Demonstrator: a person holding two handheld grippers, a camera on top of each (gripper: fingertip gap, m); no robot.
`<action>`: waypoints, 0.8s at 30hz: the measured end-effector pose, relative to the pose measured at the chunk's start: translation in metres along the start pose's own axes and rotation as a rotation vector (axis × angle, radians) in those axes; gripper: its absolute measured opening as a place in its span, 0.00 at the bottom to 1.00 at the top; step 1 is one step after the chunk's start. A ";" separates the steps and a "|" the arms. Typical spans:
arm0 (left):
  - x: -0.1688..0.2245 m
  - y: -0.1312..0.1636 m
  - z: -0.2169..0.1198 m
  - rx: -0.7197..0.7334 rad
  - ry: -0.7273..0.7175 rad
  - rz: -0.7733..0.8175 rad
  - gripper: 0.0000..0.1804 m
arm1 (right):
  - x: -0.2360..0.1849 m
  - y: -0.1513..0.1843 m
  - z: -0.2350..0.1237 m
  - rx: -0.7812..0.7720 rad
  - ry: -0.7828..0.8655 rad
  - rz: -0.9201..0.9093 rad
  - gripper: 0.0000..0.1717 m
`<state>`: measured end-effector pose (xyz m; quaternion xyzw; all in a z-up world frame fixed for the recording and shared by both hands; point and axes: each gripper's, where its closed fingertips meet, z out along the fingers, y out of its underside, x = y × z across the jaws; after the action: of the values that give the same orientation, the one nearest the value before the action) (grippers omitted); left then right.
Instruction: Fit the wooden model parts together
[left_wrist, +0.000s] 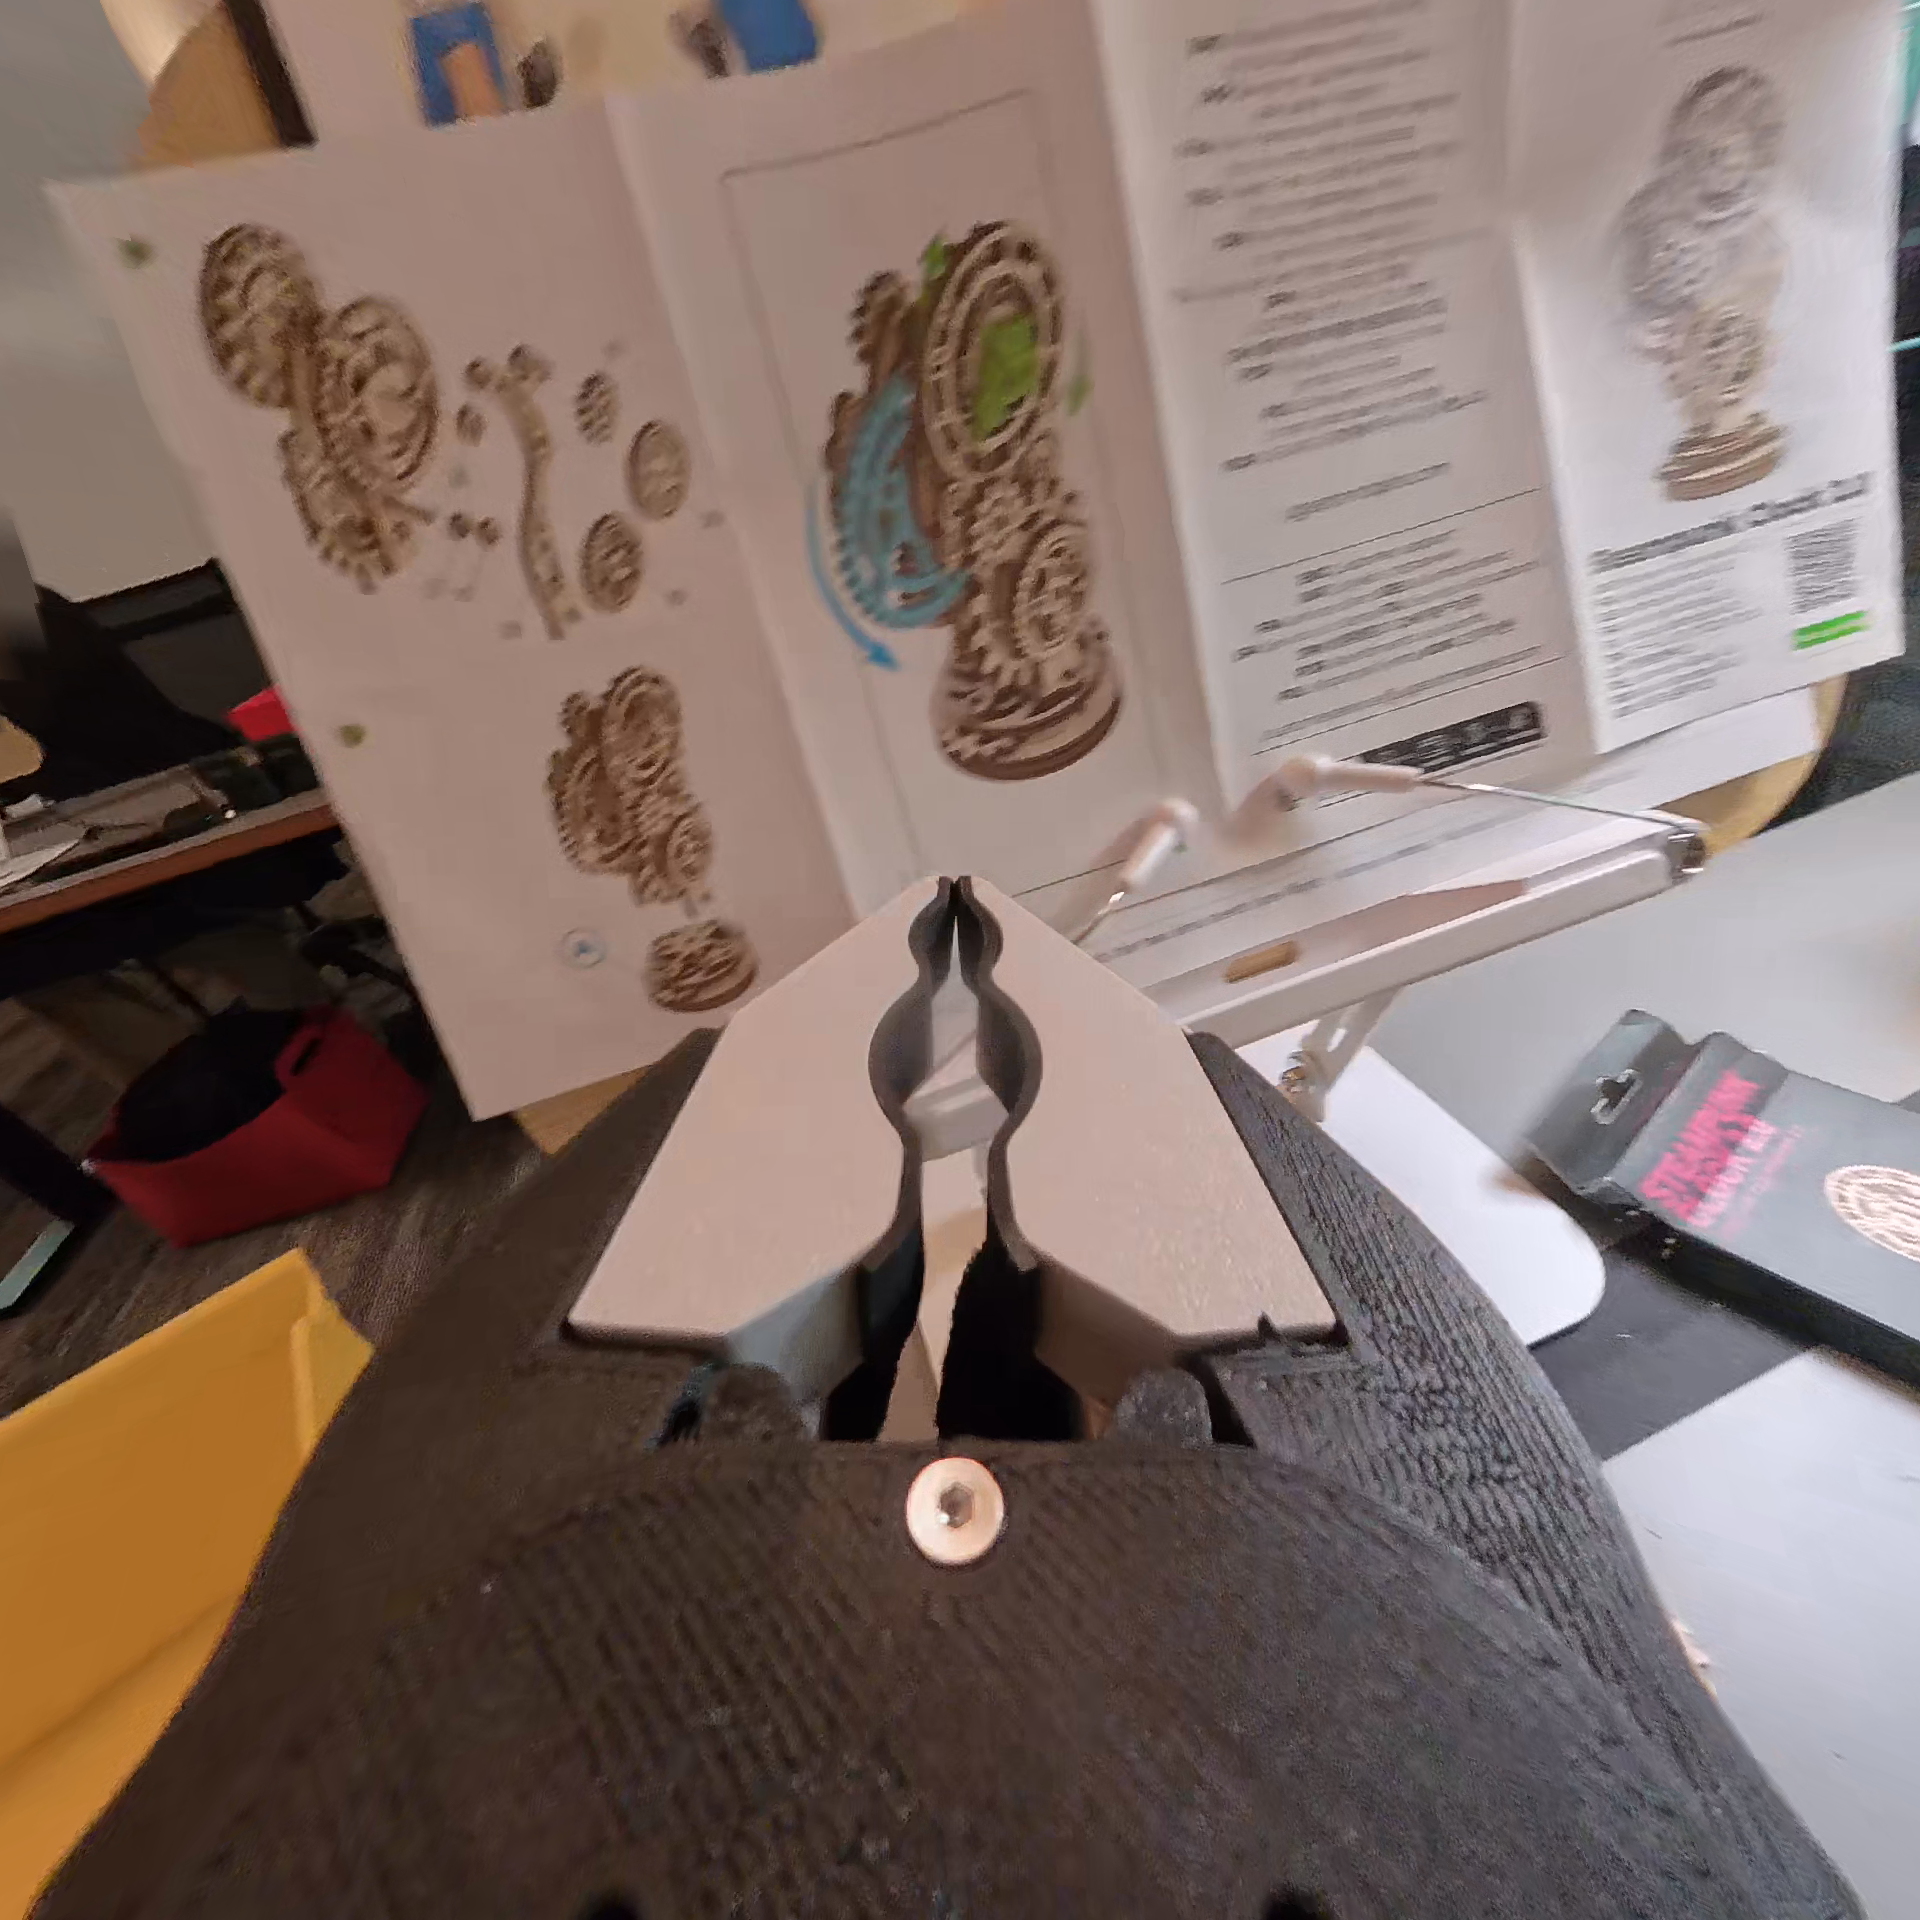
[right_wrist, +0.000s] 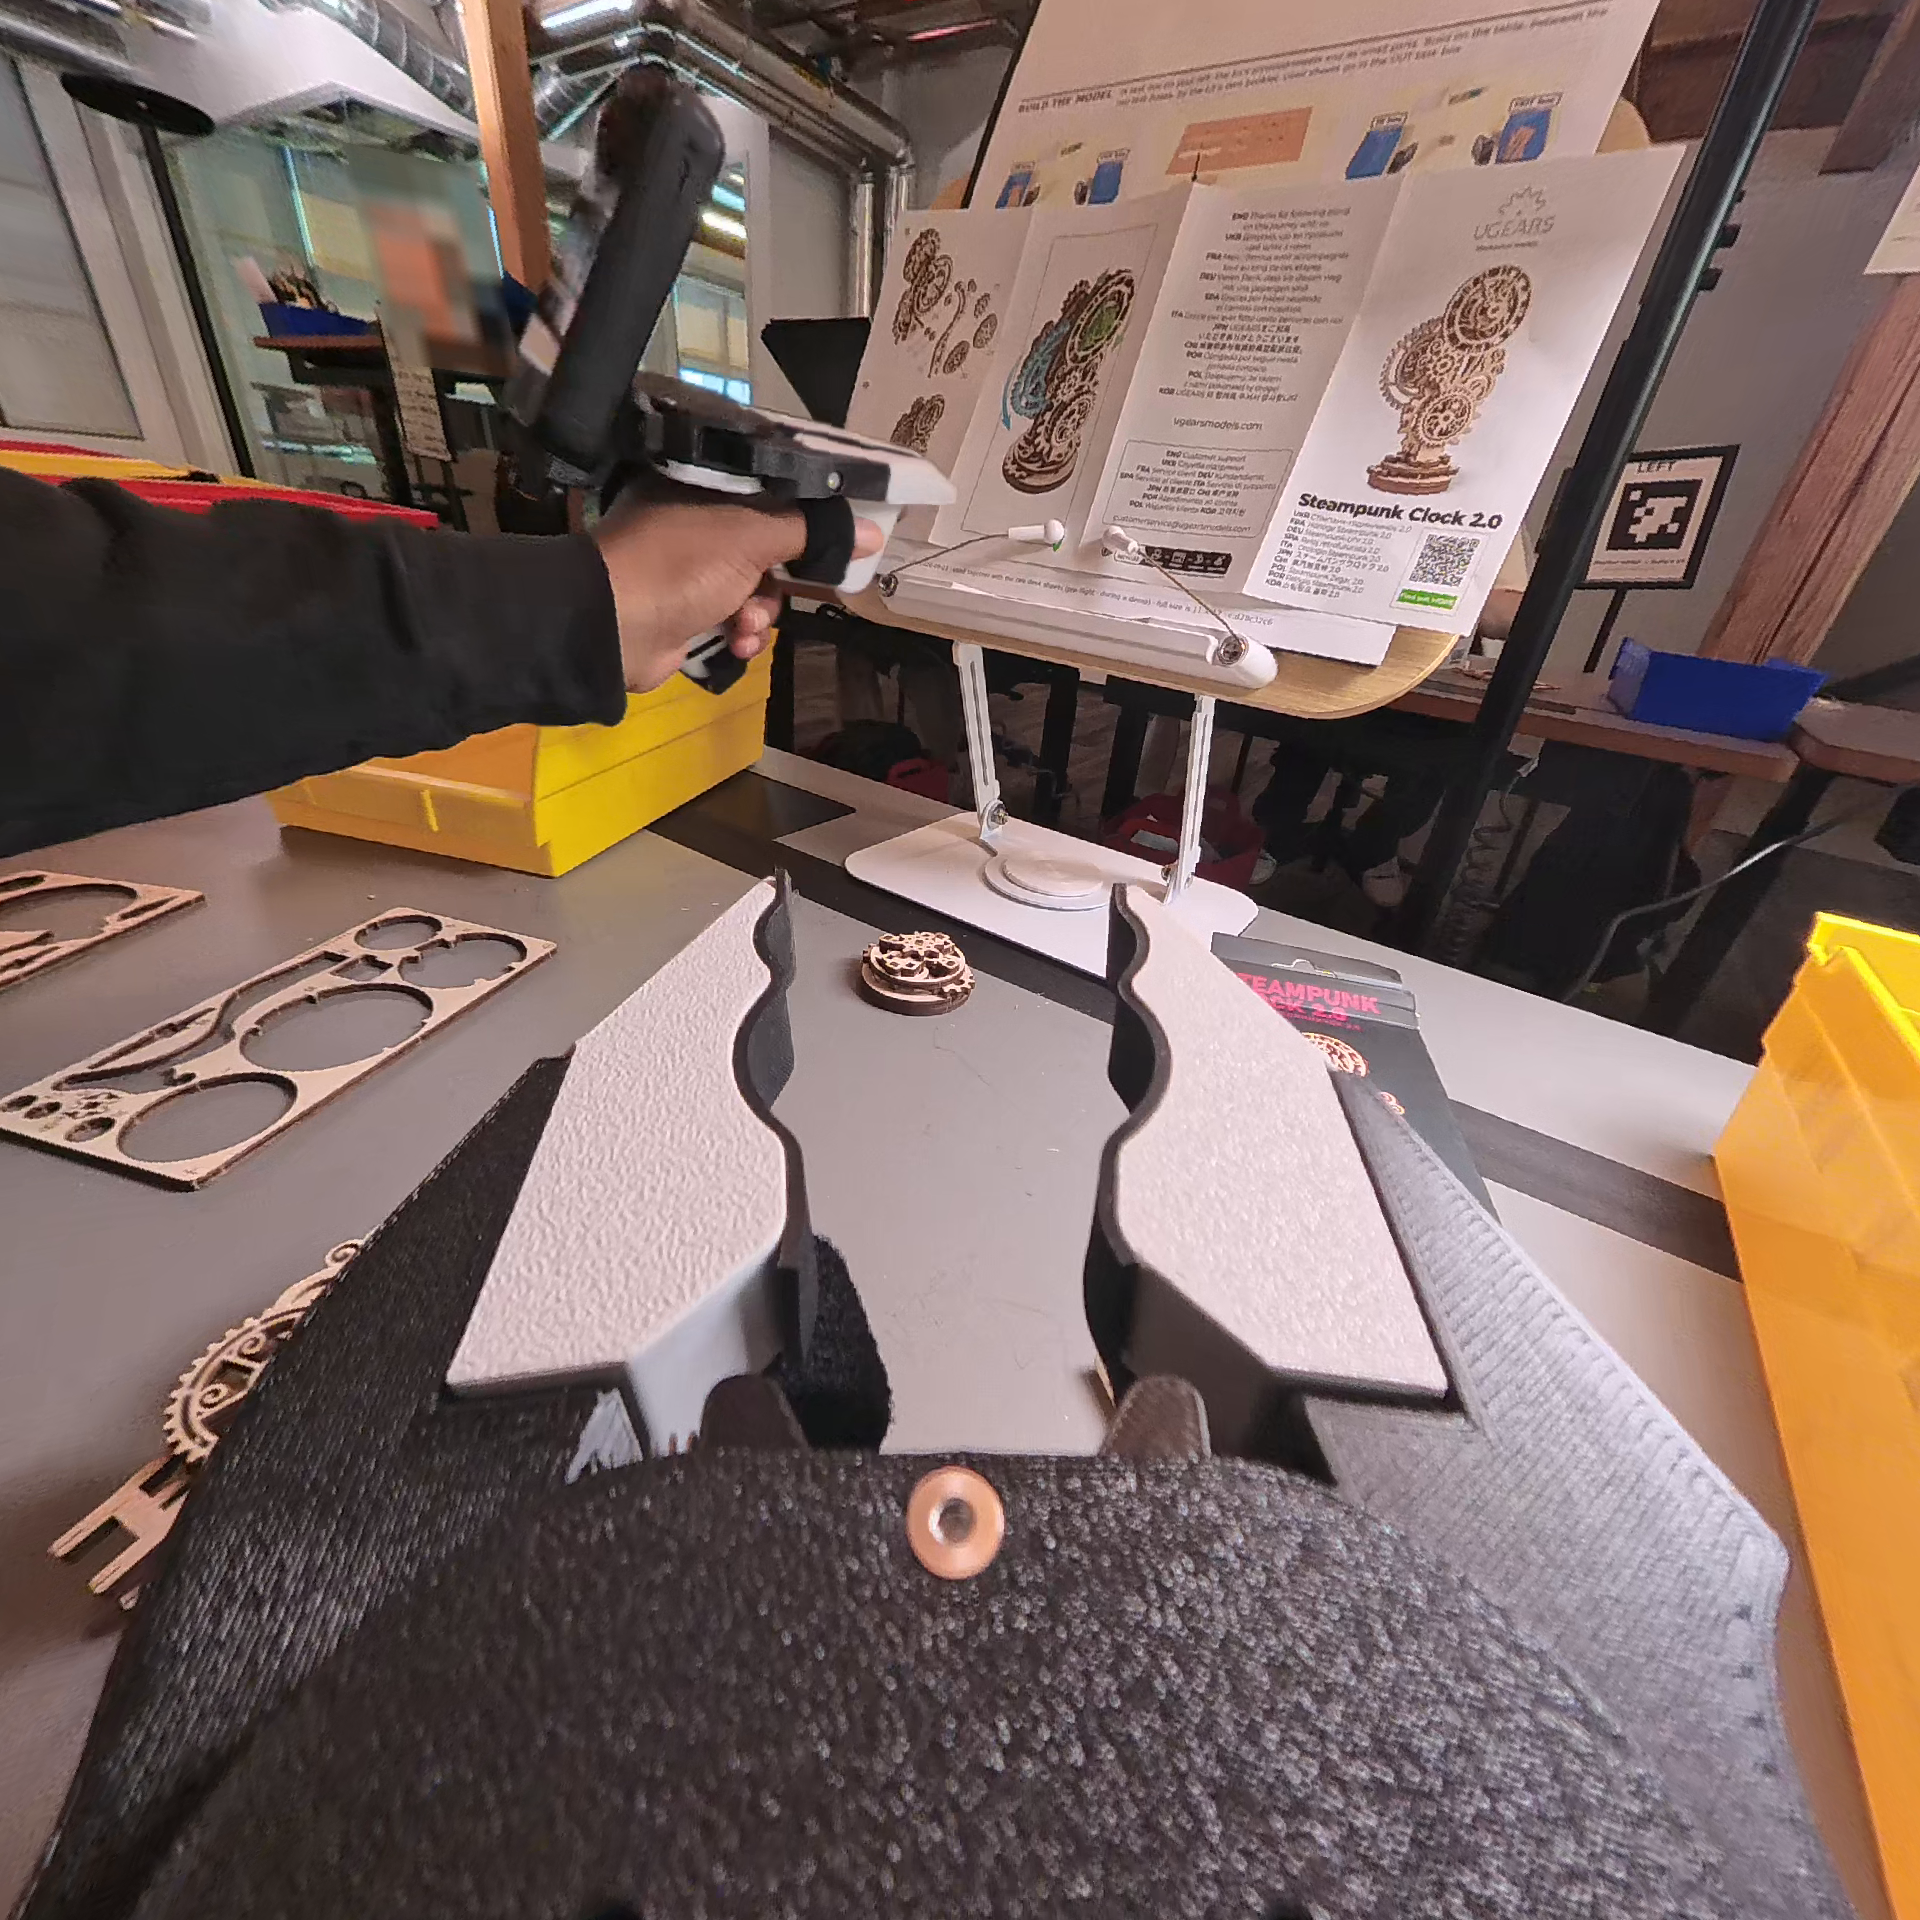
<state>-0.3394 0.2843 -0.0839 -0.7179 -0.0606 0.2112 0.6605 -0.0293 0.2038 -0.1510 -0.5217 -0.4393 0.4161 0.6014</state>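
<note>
1. Left gripper (left_wrist: 956, 883): raised before the instruction sheets (left_wrist: 935, 468) on the white stand (right_wrist: 1049, 883), jaws clenched together on nothing.
2. Right gripper (right_wrist: 951, 904): low over the grey table (right_wrist: 935, 1195), jaws released wide.
3. Small round wooden gear assembly (right_wrist: 917, 971): resting on the table between the spread fingertips, untouched.
4. Punched-out wooden sheet (right_wrist: 260, 1039): flat at left.

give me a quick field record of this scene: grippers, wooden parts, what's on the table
left gripper: jaws closed, nothing between them, raised toward instruction sheets on white stand
right gripper: jaws wide open, nothing held, low over grey table
round gear assembly: on table, ahead of the open jaws
punched-out wooden sheet: flat, left
black kit box: right
yellow bins: left and right
</note>
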 end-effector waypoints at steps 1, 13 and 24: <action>0.011 -0.005 0.001 0.011 0.023 0.019 0.00 | 0.000 0.000 0.000 -0.002 -0.001 0.001 0.35; 0.034 -0.016 0.014 -0.002 0.048 0.042 0.00 | 0.004 0.002 0.000 -0.009 0.000 0.006 0.34; 0.143 0.148 -0.084 -0.516 0.550 0.048 0.00 | 0.002 0.009 0.003 -0.027 -0.020 0.036 0.33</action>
<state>-0.2064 0.2413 -0.2572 -0.8918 0.0845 0.0038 0.4444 -0.0317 0.2078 -0.1598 -0.5335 -0.4414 0.4260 0.5823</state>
